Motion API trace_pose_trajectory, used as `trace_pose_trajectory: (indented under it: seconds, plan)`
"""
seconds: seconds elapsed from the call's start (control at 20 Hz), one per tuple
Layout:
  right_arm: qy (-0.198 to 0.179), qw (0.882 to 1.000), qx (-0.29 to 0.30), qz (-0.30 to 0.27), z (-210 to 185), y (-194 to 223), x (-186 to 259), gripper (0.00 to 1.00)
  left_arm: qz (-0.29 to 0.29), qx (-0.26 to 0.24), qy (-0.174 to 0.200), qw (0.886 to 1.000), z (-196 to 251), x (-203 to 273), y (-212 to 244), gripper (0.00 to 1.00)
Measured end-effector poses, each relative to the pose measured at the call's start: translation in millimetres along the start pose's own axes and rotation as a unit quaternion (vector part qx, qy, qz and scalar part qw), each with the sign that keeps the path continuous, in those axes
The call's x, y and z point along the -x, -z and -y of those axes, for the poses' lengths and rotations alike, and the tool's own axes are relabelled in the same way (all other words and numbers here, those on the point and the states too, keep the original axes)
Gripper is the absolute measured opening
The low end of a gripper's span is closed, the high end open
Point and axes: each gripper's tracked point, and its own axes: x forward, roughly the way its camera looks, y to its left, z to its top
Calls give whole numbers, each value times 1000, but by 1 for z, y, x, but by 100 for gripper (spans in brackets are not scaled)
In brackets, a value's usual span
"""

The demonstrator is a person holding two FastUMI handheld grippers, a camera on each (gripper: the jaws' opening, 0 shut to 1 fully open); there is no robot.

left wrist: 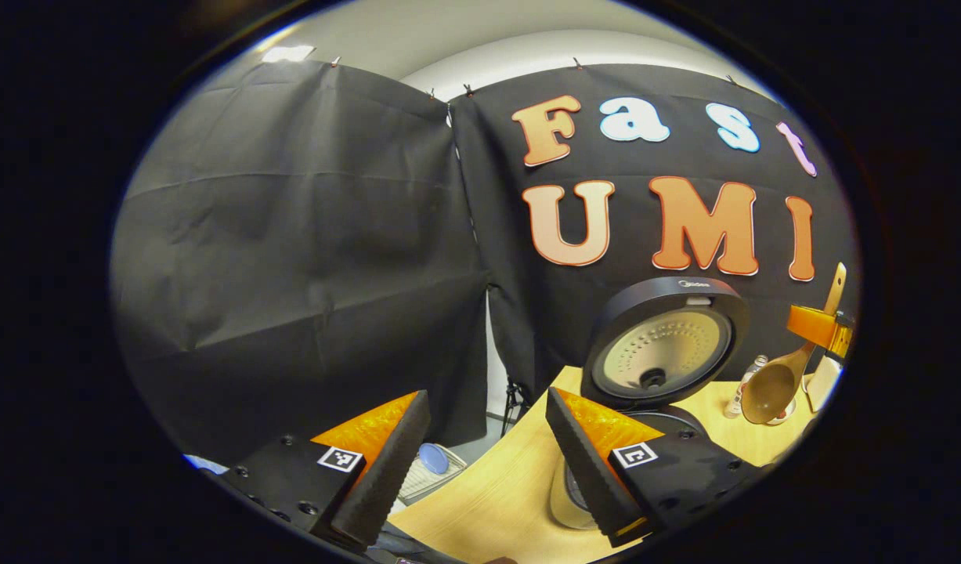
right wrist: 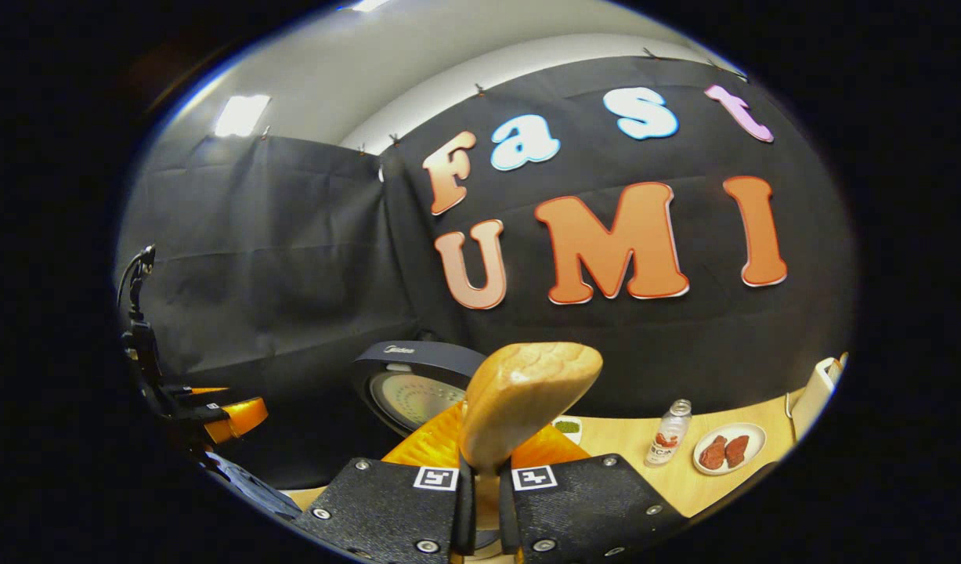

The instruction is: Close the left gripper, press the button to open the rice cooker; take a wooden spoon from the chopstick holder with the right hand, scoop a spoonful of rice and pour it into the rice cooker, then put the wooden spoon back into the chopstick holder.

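The rice cooker [left wrist: 660, 345] stands open, lid upright; the wooden spoon [right wrist: 523, 399] is raised, bowl uppermost

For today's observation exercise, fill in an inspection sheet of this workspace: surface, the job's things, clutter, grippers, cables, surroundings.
Surface: light wooden table.
Job's things: rice cooker stands open, lid raised; wooden spoon held up; whether it holds rice cannot be told.
Clutter: small bottle and plate with red pieces, beside each other on the table.
Grippers: left gripper open, holding nothing; right gripper shut on the spoon's handle.
Cables: a thin cable above the other gripper's rig.
Surroundings: black cloth wall.
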Motion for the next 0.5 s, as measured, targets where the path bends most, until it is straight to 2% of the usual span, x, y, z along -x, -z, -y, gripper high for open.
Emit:
trace_pose_trajectory:
  seconds: [0.05, 0.1, 0.15, 0.5]
  plan:
    - [10, 1000, -10, -5, 12, 2, 7, 11, 1, 0, 5, 1000, 8, 0, -3, 94]
    - [20, 1000, -17, -8, 23, 3, 16, 11, 2, 1, 10, 1000, 14, 0, -4, 94]
    - [30, 999, -22, -11, 36, 6, 23, 11, 2, 3, 13, 1000, 21, 2, -7, 100]
    - [131, 989, -55, -51, 142, 46, 80, 11, -22, -12, 39, 999, 71, 14, 7, 100]
